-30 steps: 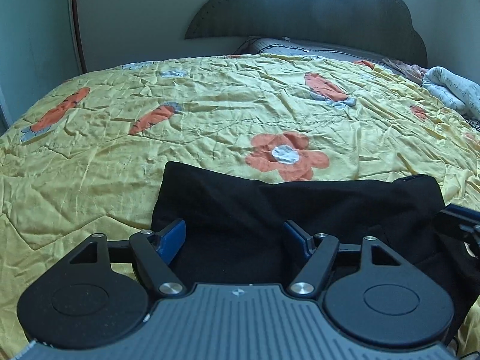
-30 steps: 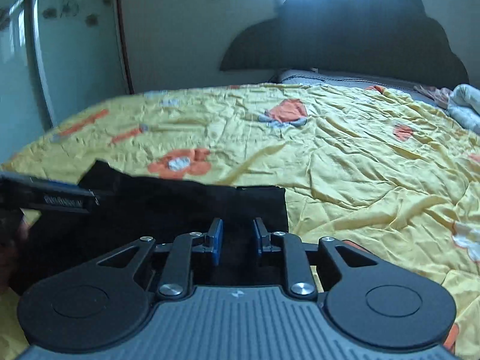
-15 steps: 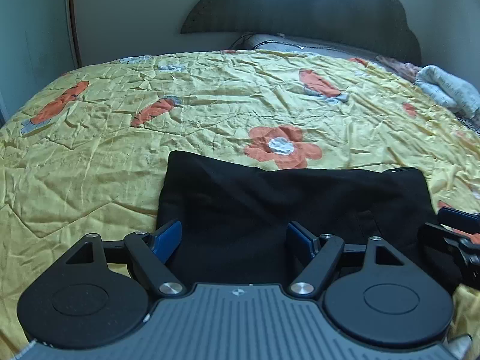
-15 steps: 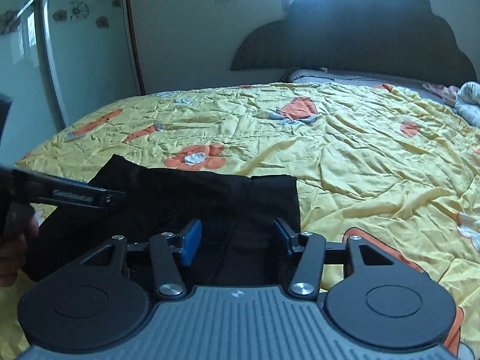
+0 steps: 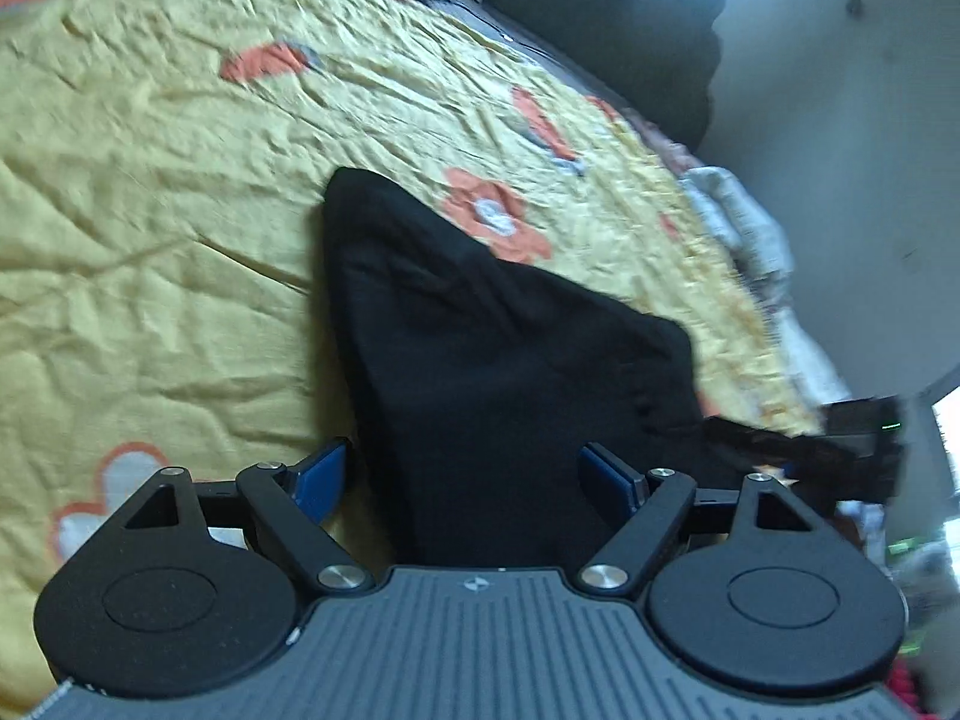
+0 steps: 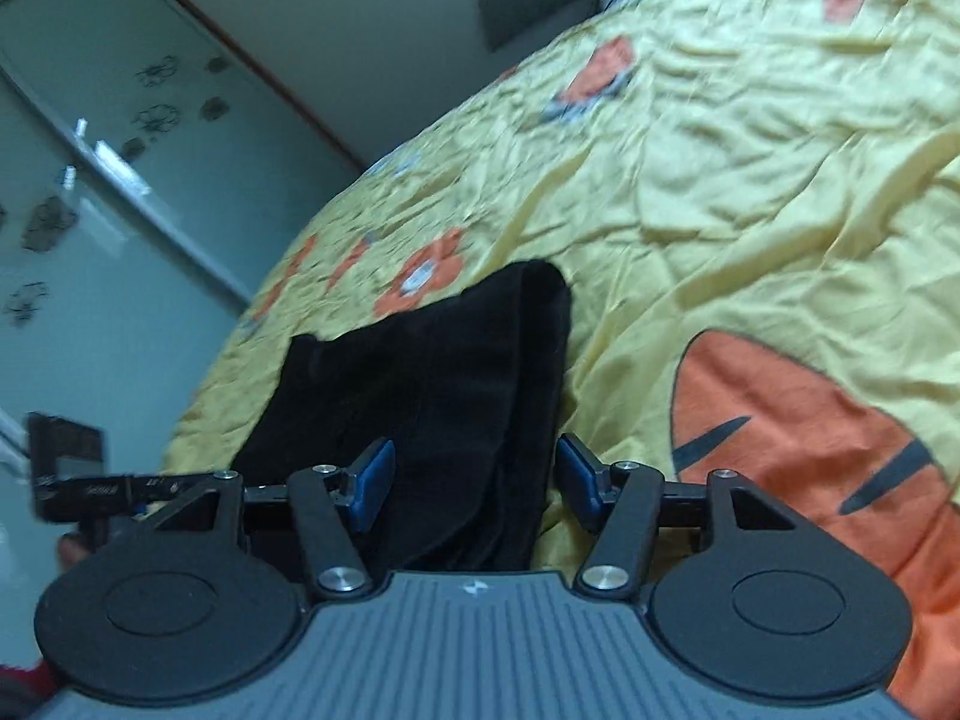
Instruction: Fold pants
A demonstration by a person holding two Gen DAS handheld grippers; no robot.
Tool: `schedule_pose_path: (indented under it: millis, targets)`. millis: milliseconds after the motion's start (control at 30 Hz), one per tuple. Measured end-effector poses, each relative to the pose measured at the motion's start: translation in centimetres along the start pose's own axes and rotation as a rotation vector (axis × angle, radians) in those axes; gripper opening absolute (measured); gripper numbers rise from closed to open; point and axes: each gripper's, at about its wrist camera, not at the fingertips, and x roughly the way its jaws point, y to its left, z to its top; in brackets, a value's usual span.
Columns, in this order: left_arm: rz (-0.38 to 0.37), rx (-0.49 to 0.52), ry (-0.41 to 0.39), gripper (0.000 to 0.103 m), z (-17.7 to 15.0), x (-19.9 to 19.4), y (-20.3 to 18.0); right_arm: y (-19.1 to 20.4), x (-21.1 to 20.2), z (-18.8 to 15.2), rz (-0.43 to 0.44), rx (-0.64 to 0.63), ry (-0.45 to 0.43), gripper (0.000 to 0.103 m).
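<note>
The black pants (image 5: 480,360) lie folded in a compact block on the yellow bedspread (image 5: 150,210). My left gripper (image 5: 462,474) hovers over their near left end, its jaws opening wide, blue pads clear of the cloth. In the right wrist view the same pants (image 6: 432,372) run away from me, and my right gripper (image 6: 474,480) straddles their near right edge with its jaws opening; the pads do not press on the fabric. Each gripper shows at the edge of the other's view: the right gripper (image 5: 852,444) and the left gripper (image 6: 72,468).
The bedspread (image 6: 750,150) carries orange flower and carrot prints. A dark headboard (image 5: 600,6) stands at the far end, with crumpled light bedding (image 5: 744,222) near it. A glass wardrobe door (image 6: 90,180) flanks the bed on the left.
Both views have tilted and swung, each gripper rolling toward the other over the pants. The right gripper's jaws, nearly shut a second ago, have spread apart; the left jaws widened slightly.
</note>
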Motion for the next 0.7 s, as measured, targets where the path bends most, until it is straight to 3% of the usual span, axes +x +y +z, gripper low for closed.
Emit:
schedule_pose_path:
  millis: [233, 467, 500, 533, 567, 600, 700]
  targets:
    - [-0.208, -0.172, 0.027, 0.085, 1.3, 2.5, 2.6, -1.5, 2.4, 2.5, 0.195, 0.035, 0.119, 0.062]
    - [-0.166, -0.134, -0.006, 0.085, 1.7, 4.2, 0.7, 0.2, 5.4, 3.6, 0.169, 0.003, 0.142, 0.061]
    - [-0.141, -0.119, -0.012, 0.077, 1.7, 4.2, 0.4, 0.6, 5.5, 3.4, 0.149, -0.013, 0.136, 0.059]
    - [-0.109, -0.097, -0.012, 0.071, 1.6, 4.2, 0.1, 0.9, 5.5, 3.1, 0.117, -0.03, 0.125, 0.049]
    - [-0.07, -0.071, -0.013, 0.053, 1.5, 4.1, -0.2, 1.0, 5.1, 2.7, 0.078, -0.037, 0.111, 0.037]
    - [-0.034, -0.052, -0.014, 0.038, 1.5, 4.0, -0.3, 1.1, 4.9, 2.3, 0.063, -0.034, 0.095, 0.036]
    - [0.005, -0.04, -0.024, 0.022, 1.3, 3.6, -0.1, 1.8, 4.4, 1.2, 0.029, -0.033, 0.052, 0.032]
